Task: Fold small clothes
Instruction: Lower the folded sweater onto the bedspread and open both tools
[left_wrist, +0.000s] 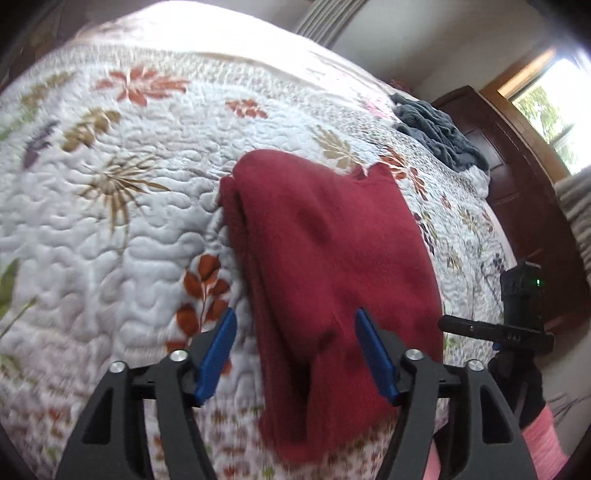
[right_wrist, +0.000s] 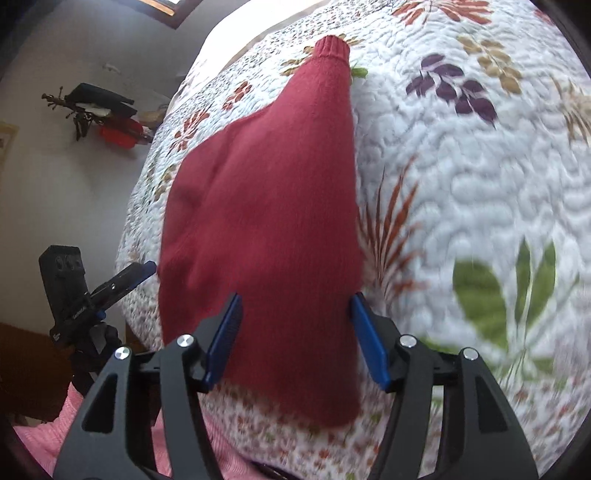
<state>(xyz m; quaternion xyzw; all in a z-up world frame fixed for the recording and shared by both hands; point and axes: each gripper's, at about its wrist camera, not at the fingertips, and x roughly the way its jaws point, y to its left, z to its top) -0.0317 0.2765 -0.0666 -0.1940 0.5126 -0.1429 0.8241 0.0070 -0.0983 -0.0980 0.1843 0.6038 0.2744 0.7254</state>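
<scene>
Now red garment (left_wrist: 325, 236) between spread left gripper (left_wrist: 295, 354)

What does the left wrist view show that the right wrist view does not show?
Only the left wrist view shows a grey cloth lying far off on the quilt, a dark wooden cabinet and a window. Only the right wrist view shows the ribbed cuff of the red garment and black and red things by the wall. Both show the red garment on the flowered quilt, with open grippers.

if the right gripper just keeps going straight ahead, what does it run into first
Most likely the red garment: it lies on the quilt right between and ahead of the open right gripper, though depth is unclear.
</scene>
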